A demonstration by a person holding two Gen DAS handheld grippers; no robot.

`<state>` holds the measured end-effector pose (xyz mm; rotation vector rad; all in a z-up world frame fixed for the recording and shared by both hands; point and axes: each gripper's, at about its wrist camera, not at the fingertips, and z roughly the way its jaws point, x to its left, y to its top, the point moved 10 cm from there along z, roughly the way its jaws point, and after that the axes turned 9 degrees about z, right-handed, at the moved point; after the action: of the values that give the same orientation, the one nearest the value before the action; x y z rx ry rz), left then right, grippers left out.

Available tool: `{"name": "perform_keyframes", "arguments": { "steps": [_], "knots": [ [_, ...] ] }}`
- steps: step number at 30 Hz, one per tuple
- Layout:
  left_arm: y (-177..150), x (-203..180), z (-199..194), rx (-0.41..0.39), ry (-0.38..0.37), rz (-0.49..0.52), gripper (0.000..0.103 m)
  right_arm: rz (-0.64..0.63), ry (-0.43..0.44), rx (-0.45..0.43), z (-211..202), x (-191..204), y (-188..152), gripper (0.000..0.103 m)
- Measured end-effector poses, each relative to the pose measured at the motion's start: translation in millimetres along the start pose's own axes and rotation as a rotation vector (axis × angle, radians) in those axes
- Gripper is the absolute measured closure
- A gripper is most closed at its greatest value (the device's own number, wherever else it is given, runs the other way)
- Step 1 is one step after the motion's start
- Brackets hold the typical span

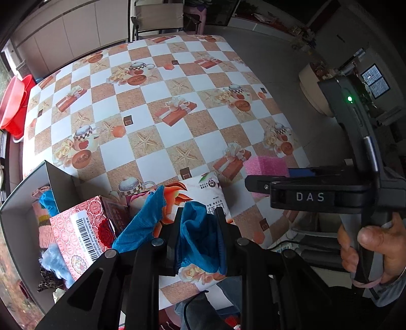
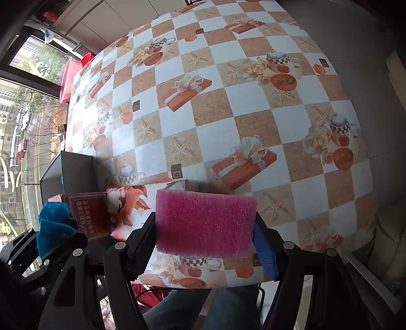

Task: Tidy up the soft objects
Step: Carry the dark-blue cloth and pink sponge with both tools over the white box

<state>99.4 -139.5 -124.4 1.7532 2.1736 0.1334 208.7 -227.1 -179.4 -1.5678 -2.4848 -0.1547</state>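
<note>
My left gripper (image 1: pixel 199 238) is shut on a blue mesh cloth (image 1: pixel 195 241) and holds it above the table's near edge, next to a grey box (image 1: pixel 22 195). The box holds a red patterned carton (image 1: pixel 76 233) and several soft items. My right gripper (image 2: pixel 205 226) is shut on a pink sponge (image 2: pixel 205 223); the sponge also shows in the left wrist view (image 1: pixel 266 165). A white tissue pack with an orange fox print (image 1: pixel 203 187) lies on the table between the two grippers, and shows in the right wrist view (image 2: pixel 129 205).
The table has a checkered tablecloth (image 1: pixel 162 106) with gift and teapot prints. Red basins (image 1: pixel 12 106) stand beyond the far left edge. A chair (image 1: pixel 157 17) stands behind the table. The floor (image 1: pixel 291 58) lies to the right.
</note>
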Motion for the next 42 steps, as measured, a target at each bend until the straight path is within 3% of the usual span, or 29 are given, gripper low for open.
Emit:
{"name": "perform_keyframes", "arguments": {
  "steps": [6,15,30,42],
  "knots": [
    [-8.0,-6.3,-14.2,-0.038,0.003,0.059,0.079,-0.021,-0.012,-0.013,-8.3,13.1,-21.6,0.032],
    [-17.7,1.8,-34.1,-0.100,0.009,0.061,0.079,-0.037,-0.035,-0.045,-19.8,30.0,-39.7,0.032],
    [-33.9,39.6,-59.4,-0.182,0.027,-0.046,0.079,-0.102,-0.081,-0.093,-34.5,56.7,-53.4,0.032],
    [-58.0,86.6,-79.1,-0.231,0.088,-0.160,0.079,-0.203,-0.098,-0.107,-33.1,100.8,-57.9,0.032]
  ]
}}
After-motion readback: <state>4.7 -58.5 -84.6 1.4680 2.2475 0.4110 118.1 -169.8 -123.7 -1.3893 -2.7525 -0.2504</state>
